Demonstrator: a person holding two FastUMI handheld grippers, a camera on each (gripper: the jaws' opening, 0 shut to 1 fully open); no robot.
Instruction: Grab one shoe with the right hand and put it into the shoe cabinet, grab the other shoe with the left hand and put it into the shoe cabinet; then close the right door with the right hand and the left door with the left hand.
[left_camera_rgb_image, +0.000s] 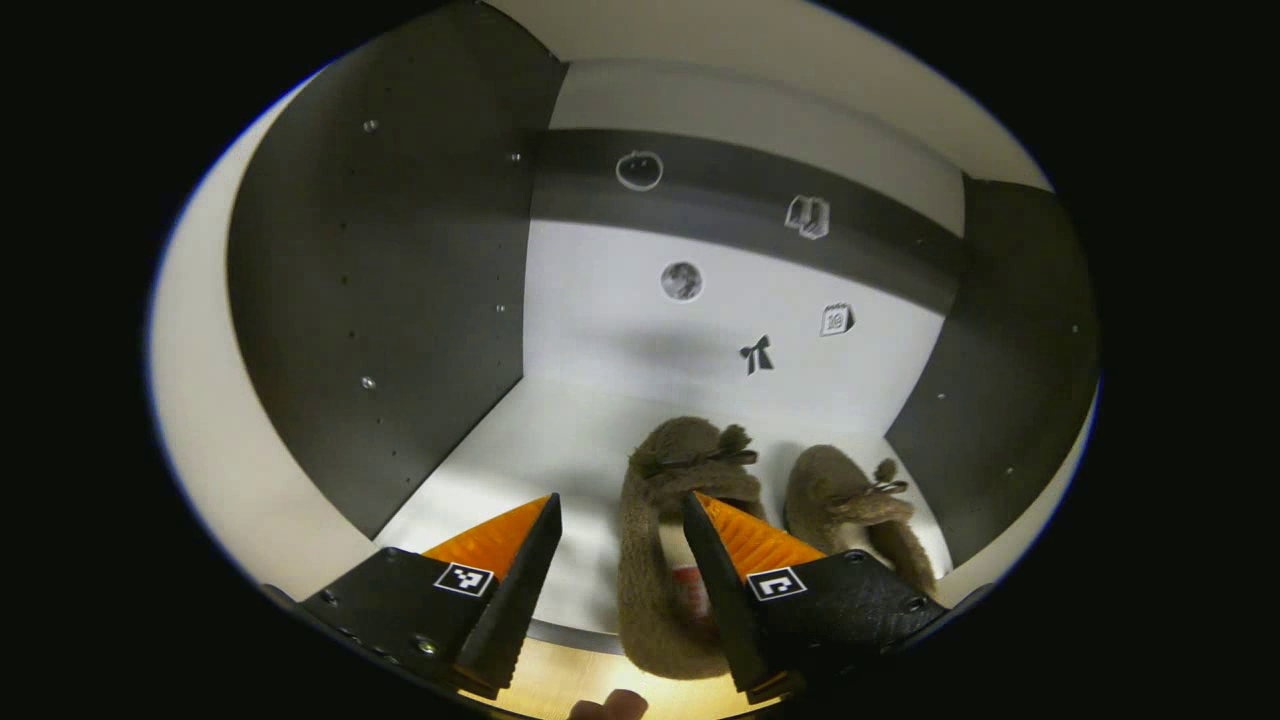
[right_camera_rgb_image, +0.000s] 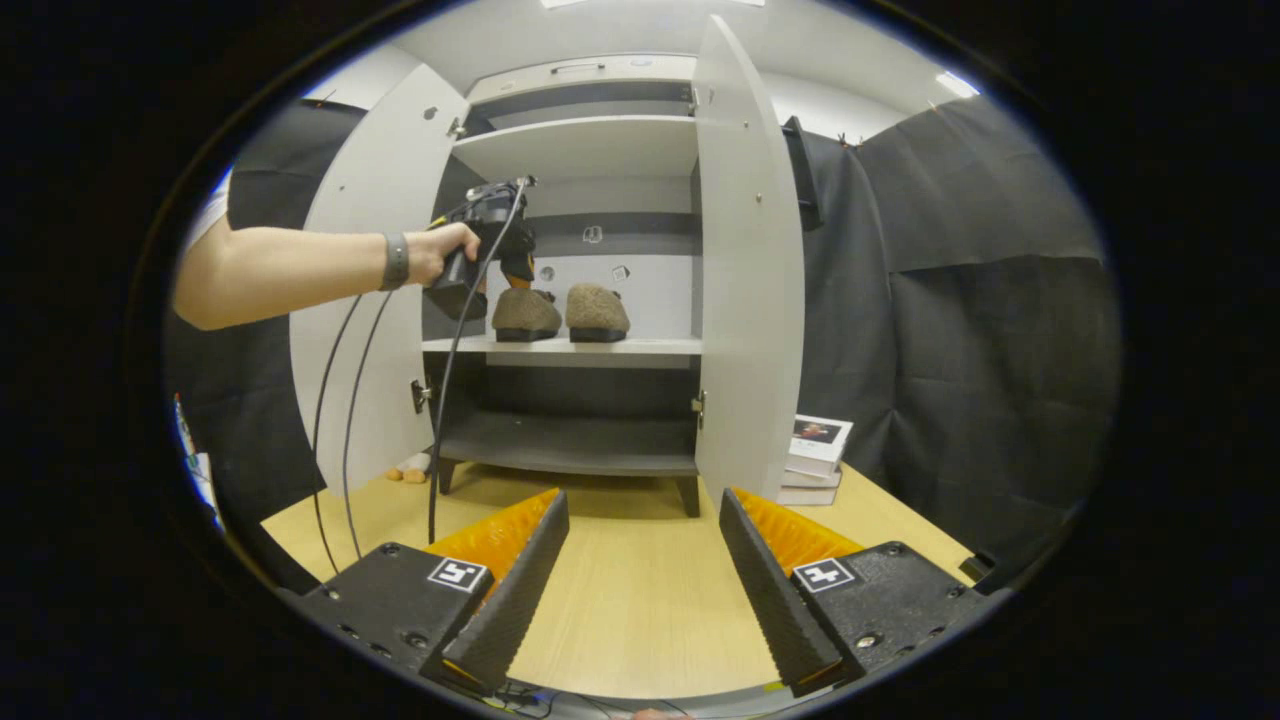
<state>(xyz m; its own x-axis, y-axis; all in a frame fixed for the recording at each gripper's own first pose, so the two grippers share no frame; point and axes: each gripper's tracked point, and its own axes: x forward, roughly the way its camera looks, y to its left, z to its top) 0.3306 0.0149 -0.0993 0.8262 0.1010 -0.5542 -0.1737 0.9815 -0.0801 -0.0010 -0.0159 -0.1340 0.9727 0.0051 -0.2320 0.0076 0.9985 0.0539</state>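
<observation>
Both fuzzy brown slippers sit mid-frame on white shoe cabinet shelf; L hand-held gripper and R hand-held gripper jaws apart, unloaded; remaining: close both doors.

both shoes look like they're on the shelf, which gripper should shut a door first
Right, probably. The right gripper is open, empty and back from the cabinet, facing the open right door. The left gripper is open, deep at the shelf beside the left shoe, so it must withdraw first.
</observation>
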